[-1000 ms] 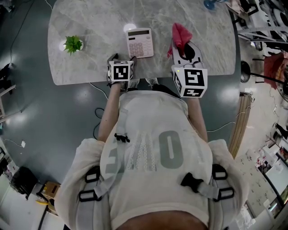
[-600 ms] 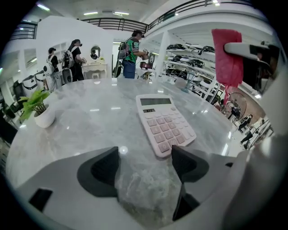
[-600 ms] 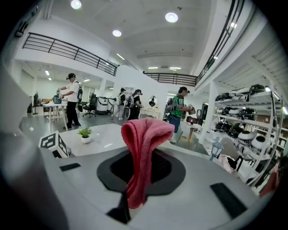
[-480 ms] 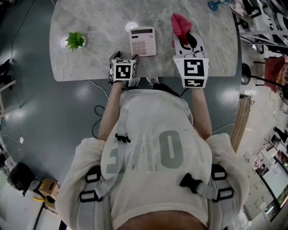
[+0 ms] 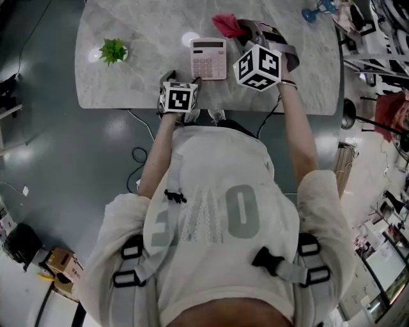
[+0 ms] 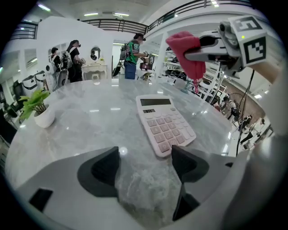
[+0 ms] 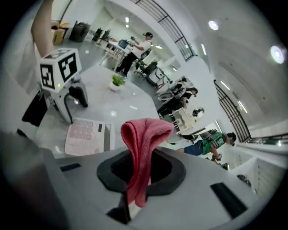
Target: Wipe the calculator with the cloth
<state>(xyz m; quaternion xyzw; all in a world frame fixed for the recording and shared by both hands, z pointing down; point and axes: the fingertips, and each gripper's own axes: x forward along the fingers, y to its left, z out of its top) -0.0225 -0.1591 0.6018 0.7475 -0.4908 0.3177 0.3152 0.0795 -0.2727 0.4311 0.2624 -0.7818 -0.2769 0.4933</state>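
A pink-white calculator lies flat on the marble table, near its front edge. My left gripper rests on the table at the calculator's near left corner, open with only bare marble between its jaws; the calculator lies just ahead of the right jaw. My right gripper is shut on a red cloth and hangs above the table by the calculator's far right corner. In the right gripper view the cloth sticks up in a fold from the gripper, with the calculator below.
A small potted plant stands at the table's left. A blue object sits at the far right corner. The table's front edge runs just under both grippers. Several people stand in the room behind.
My right gripper has swung left and turned toward the calculator, carrying the cloth from the right side to beside the calculator's far right corner. The left gripper has stayed put.
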